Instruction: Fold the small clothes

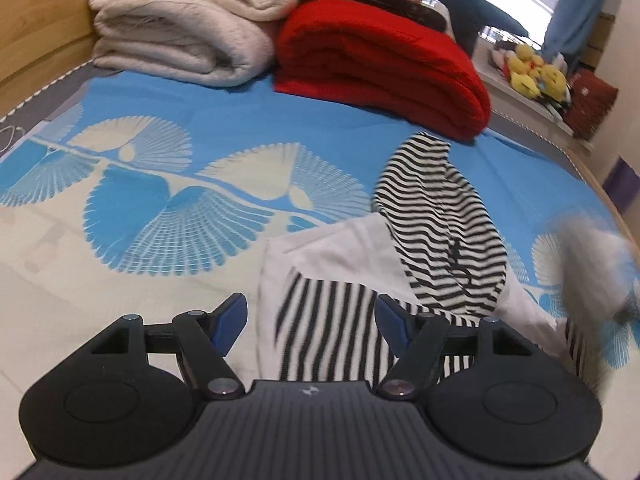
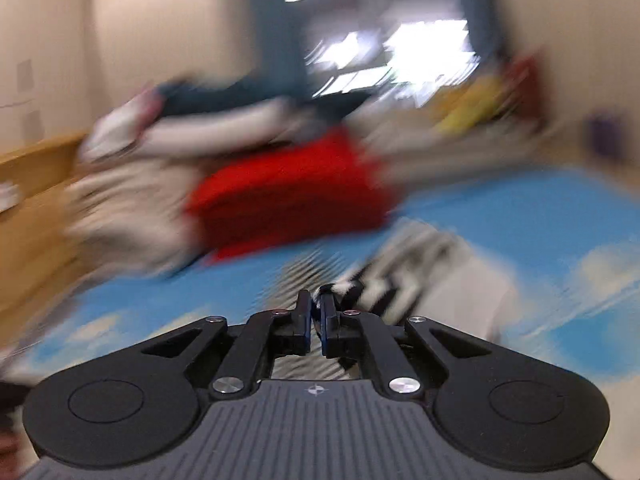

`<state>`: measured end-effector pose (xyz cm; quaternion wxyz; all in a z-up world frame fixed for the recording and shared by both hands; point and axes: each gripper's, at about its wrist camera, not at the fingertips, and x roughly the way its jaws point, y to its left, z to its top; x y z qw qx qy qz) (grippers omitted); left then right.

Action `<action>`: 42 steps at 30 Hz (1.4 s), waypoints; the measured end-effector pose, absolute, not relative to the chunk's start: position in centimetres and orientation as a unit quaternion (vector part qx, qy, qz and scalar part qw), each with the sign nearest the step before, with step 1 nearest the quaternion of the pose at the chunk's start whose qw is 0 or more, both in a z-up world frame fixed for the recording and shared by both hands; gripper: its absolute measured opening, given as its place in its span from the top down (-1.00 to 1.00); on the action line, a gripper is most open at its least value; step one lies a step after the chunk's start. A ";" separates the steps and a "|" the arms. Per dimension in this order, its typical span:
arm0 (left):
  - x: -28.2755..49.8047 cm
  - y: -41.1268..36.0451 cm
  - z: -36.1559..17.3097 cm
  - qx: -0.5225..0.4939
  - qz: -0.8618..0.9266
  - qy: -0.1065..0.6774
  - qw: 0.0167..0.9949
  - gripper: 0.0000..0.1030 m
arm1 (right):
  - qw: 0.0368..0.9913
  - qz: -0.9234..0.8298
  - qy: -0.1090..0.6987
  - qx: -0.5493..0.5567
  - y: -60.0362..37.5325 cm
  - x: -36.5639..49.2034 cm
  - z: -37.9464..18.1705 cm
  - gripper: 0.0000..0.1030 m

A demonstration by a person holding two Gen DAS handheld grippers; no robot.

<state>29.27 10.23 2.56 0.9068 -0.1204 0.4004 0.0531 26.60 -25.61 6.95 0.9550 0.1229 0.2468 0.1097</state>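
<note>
The striped garment (image 1: 436,236), black-and-white stripes with plain white panels, lies crumpled on the bed sheet (image 1: 168,216), toward the near right part of the bed in the left wrist view. One striped section stands raised above the rest; a white panel and a second striped section spread flat below it. The left gripper (image 1: 312,320) hovers directly over the flat striped section with its blue-padded fingers (image 1: 230,316) spread wide apart; nothing is clamped between them, and contact with the cloth cannot be determined. The right gripper (image 2: 316,312) has its jaws brought together, pinching a small fold of the striped garment (image 2: 400,276) at the tips; this view is heavily motion-blurred. Beyond the garment, the sheet shows a blue field with pale fan-shaped motifs. At the far side of the bed, a folded cream blanket (image 1: 180,28) sits just beside a folded red blanket (image 1: 376,64), with further items stacked on top. Yellow plush toys (image 1: 536,72) rest on a ledge near the window at the far right.
</note>
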 end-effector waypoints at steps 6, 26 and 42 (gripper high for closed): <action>29.4 10.5 2.4 -0.129 0.047 0.407 0.903 -0.29 | 0.898 0.118 0.401 0.141 -20.7 26.2 2.6 0.81; 32.5 7.6 -8.0 -0.144 0.033 0.554 0.819 0.15 | 0.873 0.010 0.439 0.214 -28.2 29.3 -1.7 0.57; 28.6 8.1 -0.3 -0.104 0.030 0.491 0.864 0.99 | 0.847 -0.043 0.483 0.219 -27.6 29.0 -3.8 0.57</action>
